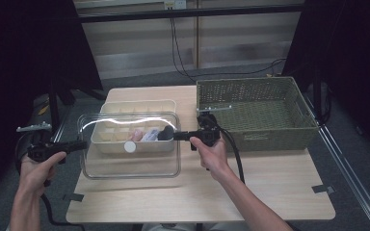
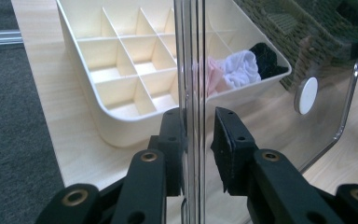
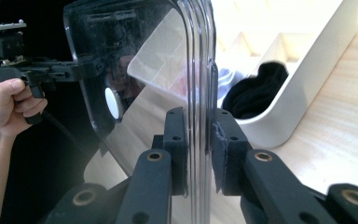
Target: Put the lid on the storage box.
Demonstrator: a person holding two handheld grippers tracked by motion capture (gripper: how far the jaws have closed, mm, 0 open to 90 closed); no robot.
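A clear plastic lid [image 1: 125,168] with a white round knob [image 1: 130,147] hangs level just above a cream divided tray [image 1: 139,107]. My left gripper [image 1: 83,144] is shut on the lid's left end and my right gripper [image 1: 177,135] on its right end. In the left gripper view the lid's rim [image 2: 191,56] runs between the jaws of the left gripper [image 2: 196,126]. In the right gripper view the lid [image 3: 135,60] stands between the pads of the right gripper [image 3: 199,128]. Pink [image 1: 137,134], white [image 1: 149,136] and black [image 1: 165,133] rolled socks lie in the tray's front compartments.
An olive woven basket [image 1: 270,137] stands at the right rear of the wooden table [image 1: 270,192], close behind my right hand. A black cable trails from each gripper. Dark floor surrounds the table, with a metal rail at the right.
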